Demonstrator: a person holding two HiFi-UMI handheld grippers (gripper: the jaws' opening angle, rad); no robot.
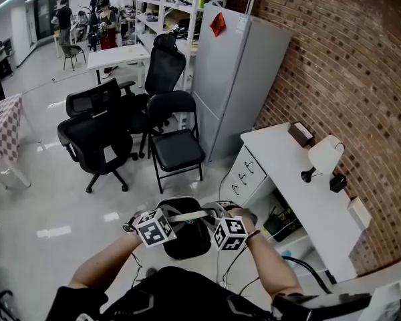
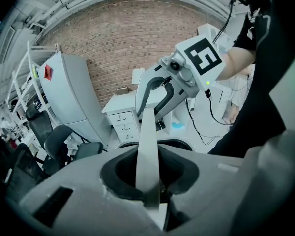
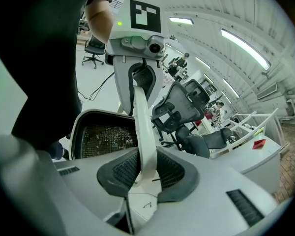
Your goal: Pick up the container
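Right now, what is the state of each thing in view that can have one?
left gripper: shut on the handle
right gripper: shut on the handle
container: held by its handle, top open
fridge: doors shut
desk drawers: shut
folding chair: unfolded

Black chairs (image 1: 93,136) and white desk (image 1: 281,156) on floor (image 1: 53,206)

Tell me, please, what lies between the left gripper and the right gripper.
The white handle spans from the left gripper to the right gripper, both shut on it, with the black container beneath; the head view shows this.
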